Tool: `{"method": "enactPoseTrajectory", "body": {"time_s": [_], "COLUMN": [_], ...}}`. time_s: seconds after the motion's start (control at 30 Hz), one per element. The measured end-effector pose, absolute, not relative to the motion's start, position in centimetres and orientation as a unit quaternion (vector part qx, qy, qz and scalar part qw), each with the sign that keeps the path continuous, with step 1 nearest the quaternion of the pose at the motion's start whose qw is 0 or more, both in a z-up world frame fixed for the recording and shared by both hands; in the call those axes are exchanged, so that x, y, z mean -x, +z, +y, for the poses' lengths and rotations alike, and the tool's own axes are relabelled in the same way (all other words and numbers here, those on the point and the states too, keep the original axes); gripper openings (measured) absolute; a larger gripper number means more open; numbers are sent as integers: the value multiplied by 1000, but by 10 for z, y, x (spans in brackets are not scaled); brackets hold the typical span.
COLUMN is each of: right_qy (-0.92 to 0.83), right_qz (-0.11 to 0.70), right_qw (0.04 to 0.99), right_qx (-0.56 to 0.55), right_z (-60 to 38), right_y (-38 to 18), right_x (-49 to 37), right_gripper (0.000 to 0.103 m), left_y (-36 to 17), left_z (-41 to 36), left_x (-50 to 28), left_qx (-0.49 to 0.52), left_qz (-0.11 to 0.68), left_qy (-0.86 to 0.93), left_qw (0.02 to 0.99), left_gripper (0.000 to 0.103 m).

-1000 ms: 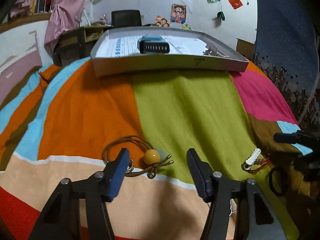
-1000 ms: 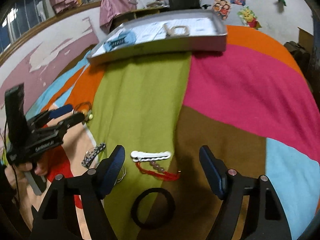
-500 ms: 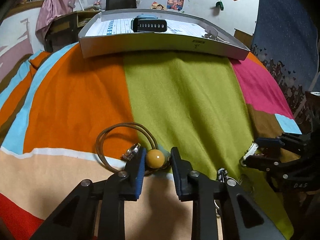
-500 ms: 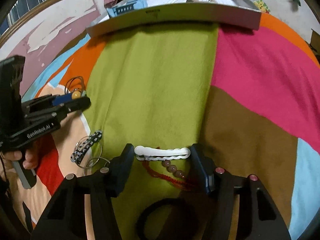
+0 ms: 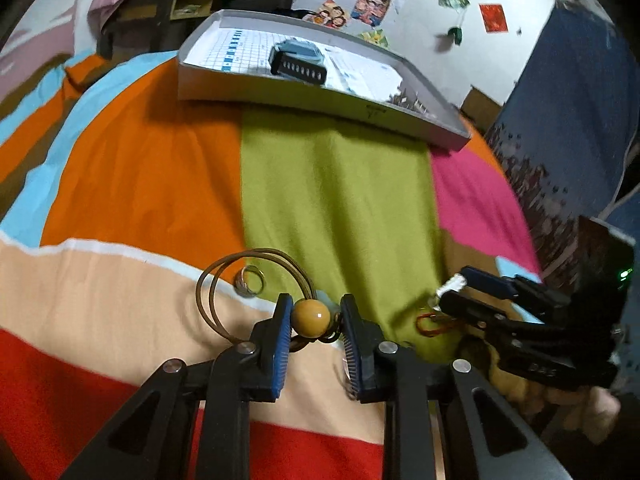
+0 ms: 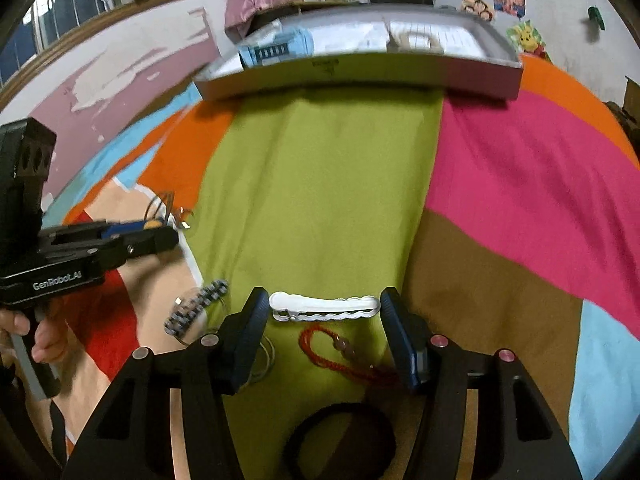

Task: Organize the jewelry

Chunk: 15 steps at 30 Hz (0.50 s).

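A: Left gripper (image 5: 312, 314) has its pads tight on the yellow bead (image 5: 310, 317) of the brown cord necklace (image 5: 224, 280), whose loops trail off beyond the left finger, a silver ring (image 5: 250, 280) just past them.

B: And the right gripper (image 6: 323, 307)?

A: Fingers clamped end to end on the white hair clip (image 6: 324, 306). The red beaded cord (image 6: 344, 354) lies just behind the clip between the fingers; the tray (image 6: 360, 74) sits far ahead.
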State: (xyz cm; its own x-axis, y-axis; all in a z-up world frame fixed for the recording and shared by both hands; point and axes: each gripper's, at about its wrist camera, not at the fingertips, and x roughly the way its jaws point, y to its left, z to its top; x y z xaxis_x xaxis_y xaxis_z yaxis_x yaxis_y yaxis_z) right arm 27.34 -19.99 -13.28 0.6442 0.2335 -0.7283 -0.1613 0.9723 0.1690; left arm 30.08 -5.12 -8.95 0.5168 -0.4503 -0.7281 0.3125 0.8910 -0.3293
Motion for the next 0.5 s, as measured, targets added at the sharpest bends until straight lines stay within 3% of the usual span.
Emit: {"method": "enactPoseTrajectory", "body": {"time_s": [0.5], "right_qy": [84], "right_qz": [282], "right_qw": [954], "right_qx": [-60], "right_z": [-235], "right_y": [-75], "right_x": [-272], "right_gripper": [53], "left_y": [-25], "left_z": [-82], "left_x": [-319], "left_qx": [82], "left_qz": [376], "left_qy": [-206], "left_qw": [900], "left_gripper": [23]}}
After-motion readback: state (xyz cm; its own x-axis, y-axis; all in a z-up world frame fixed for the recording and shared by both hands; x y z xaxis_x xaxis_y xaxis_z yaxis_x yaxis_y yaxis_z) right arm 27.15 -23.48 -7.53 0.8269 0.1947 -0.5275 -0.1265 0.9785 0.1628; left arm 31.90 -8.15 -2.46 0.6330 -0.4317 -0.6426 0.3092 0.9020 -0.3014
